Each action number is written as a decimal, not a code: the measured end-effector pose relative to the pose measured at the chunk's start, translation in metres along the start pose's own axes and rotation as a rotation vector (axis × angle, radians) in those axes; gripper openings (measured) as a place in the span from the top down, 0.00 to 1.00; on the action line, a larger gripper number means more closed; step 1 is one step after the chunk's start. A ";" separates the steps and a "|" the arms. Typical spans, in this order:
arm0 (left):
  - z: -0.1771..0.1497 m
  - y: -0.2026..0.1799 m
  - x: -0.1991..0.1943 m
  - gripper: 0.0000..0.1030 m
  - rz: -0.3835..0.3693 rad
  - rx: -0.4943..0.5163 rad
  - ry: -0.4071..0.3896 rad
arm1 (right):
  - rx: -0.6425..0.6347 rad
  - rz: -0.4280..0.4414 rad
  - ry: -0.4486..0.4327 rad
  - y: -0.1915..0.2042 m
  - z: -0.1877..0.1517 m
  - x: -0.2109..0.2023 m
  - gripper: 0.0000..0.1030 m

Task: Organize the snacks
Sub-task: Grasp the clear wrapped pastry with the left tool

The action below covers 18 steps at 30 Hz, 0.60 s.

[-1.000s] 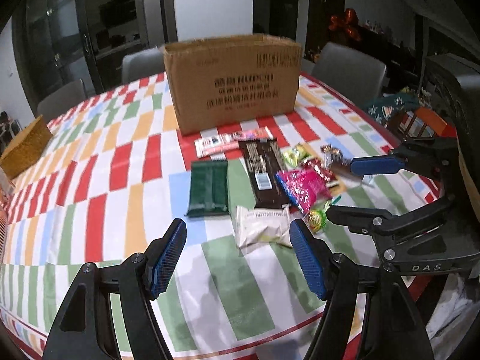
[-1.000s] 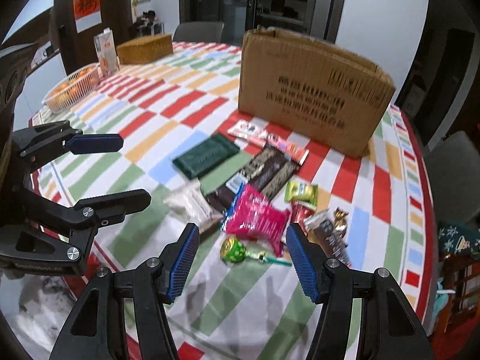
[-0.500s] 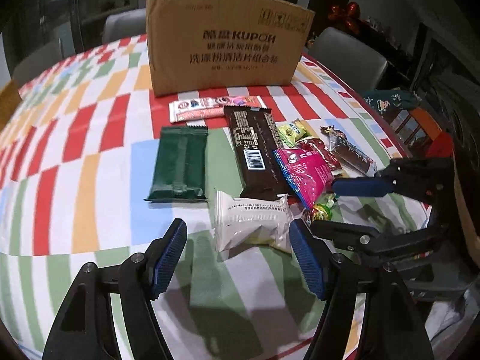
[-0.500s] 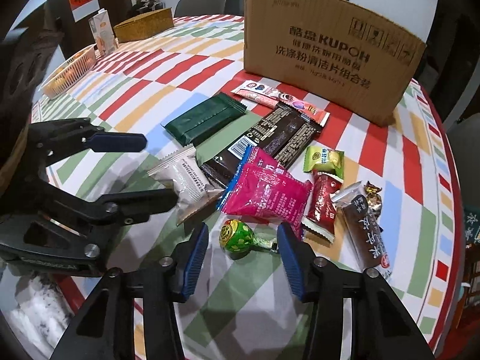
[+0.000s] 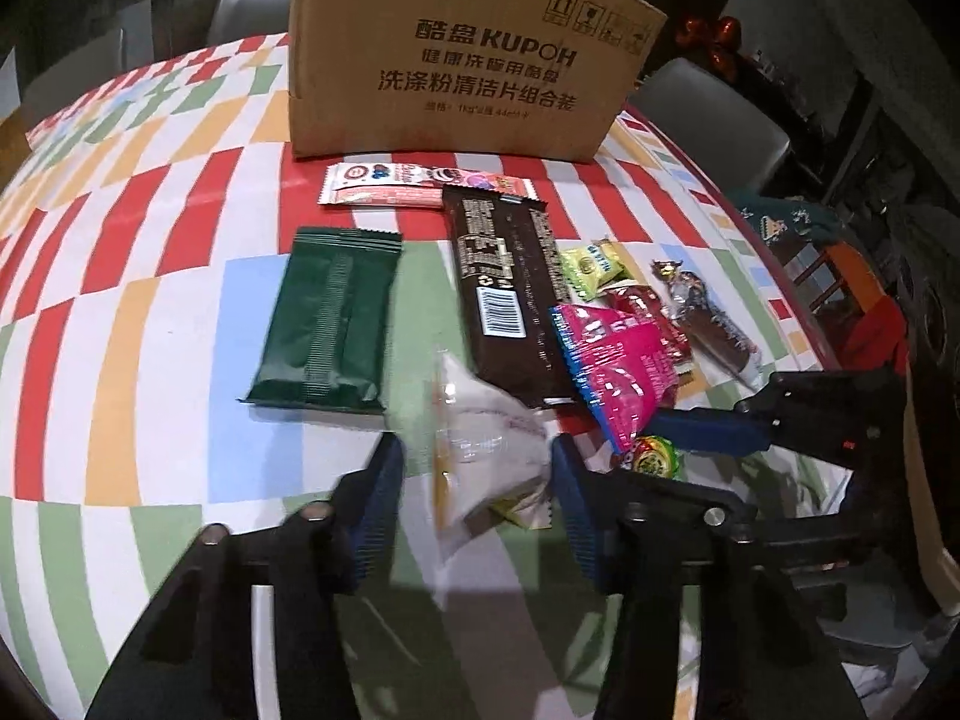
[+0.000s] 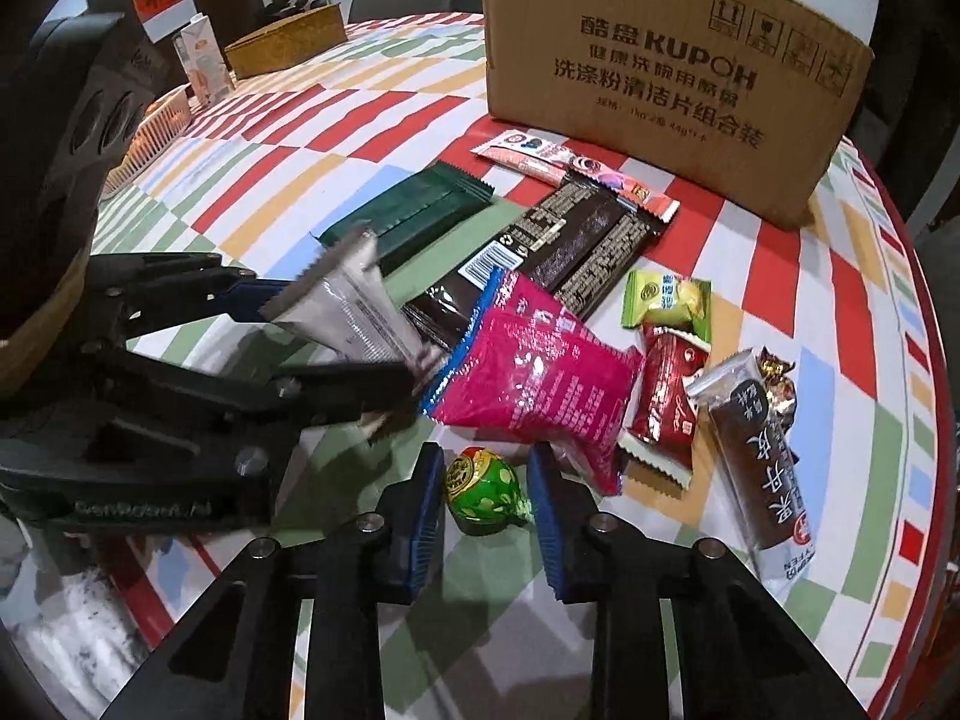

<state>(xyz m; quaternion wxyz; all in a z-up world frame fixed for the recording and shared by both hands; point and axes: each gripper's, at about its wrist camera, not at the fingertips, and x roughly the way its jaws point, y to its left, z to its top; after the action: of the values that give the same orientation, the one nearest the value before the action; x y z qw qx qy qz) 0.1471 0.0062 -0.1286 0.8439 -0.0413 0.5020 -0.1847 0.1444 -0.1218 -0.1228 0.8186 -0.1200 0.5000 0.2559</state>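
Both now closing in: left gripper (image 5: 474, 501) lifting white packet (image 5: 489, 450), right gripper (image 6: 485, 513) bracketing, not clamping, green lollipop (image 6: 483, 489); reading "KUPOH" on carton (image 6: 660, 78).

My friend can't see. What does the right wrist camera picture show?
The right gripper straddles a green lollipop without touching it. On its left, the left gripper holds a white packet tilted up; more snacks lie before a cardboard box.
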 end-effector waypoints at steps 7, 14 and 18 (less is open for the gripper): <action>-0.004 -0.009 -0.008 0.70 0.017 0.014 -0.010 | 0.032 0.002 -0.030 -0.004 -0.003 -0.009 0.75; -0.011 -0.020 -0.030 0.70 0.058 0.037 -0.060 | 0.063 0.003 -0.090 -0.005 -0.007 -0.032 0.75; -0.010 -0.026 -0.045 0.70 0.072 0.040 -0.093 | 0.085 0.005 -0.138 -0.006 -0.005 -0.048 0.75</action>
<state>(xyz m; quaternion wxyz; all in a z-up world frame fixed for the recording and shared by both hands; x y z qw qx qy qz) 0.1127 -0.0007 -0.0893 0.8731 -0.0150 0.4595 -0.1620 0.1258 -0.1433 -0.0831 0.8548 -0.0663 0.4532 0.2441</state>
